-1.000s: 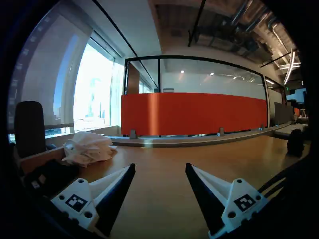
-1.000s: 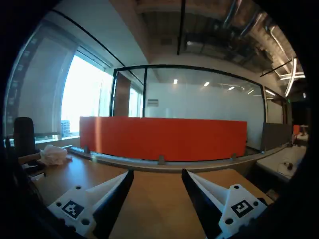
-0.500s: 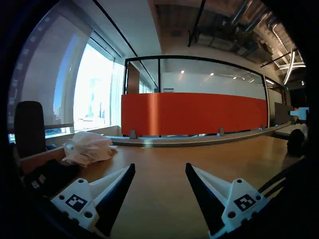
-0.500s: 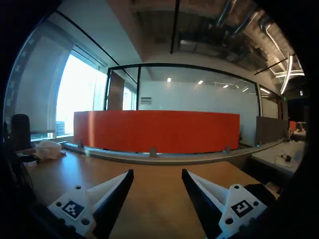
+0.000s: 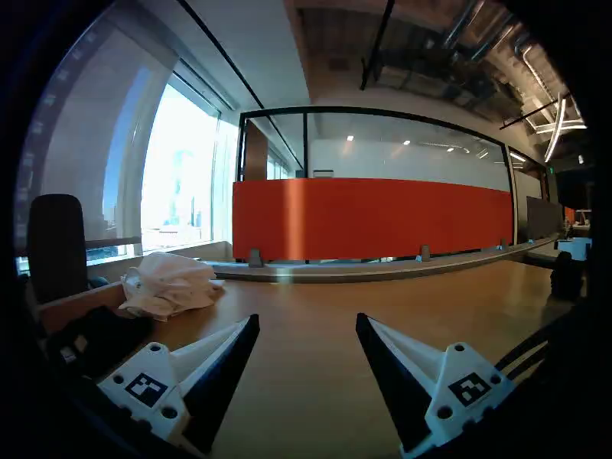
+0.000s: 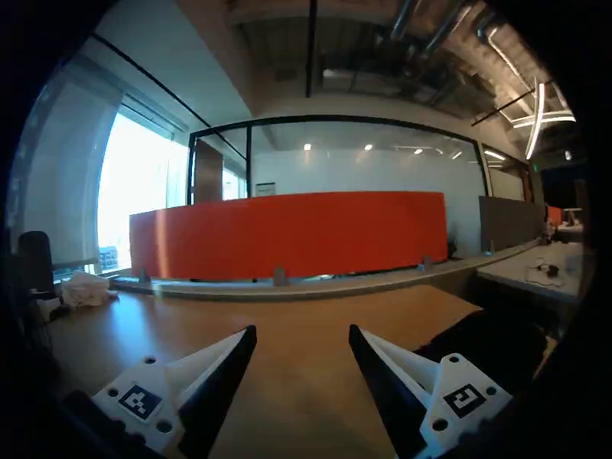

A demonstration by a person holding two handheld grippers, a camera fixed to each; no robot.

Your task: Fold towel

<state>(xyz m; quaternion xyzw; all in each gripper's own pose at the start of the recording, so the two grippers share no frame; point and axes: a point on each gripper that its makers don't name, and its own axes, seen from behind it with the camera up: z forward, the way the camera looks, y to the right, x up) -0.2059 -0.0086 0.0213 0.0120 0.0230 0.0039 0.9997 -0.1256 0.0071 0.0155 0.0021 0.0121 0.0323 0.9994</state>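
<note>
Left gripper view: the left gripper [image 5: 306,317] sits low over the wooden table [image 5: 321,375], its two fingers spread wide with nothing between them. One towel [image 5: 168,284], white and crumpled into a loose heap, lies on the table ahead and to the left, well apart from the fingertips and near the window. A dark object [image 5: 92,336] I cannot identify lies just in front of the heap, and a black chair back [image 5: 57,245] rises behind it. One orange partition [image 5: 367,218] runs along the table's far edge.

Right gripper view: the right gripper [image 6: 302,330] is also spread wide and empty above the same table [image 6: 306,382]. The towel [image 6: 84,289] shows small at the far left, farther from this claw than from the other. A dark mass [image 6: 489,344] that I cannot make out sits beside the right-hand finger.

The towel should be light, soft and limp, sagging wherever it is not held, so it probably needs spreading flat first. No corner or hem can be picked out in the heap; an outer fold near the rim looks the best first hold, then one corner per claw. Count: one towel, two grippers.
</note>
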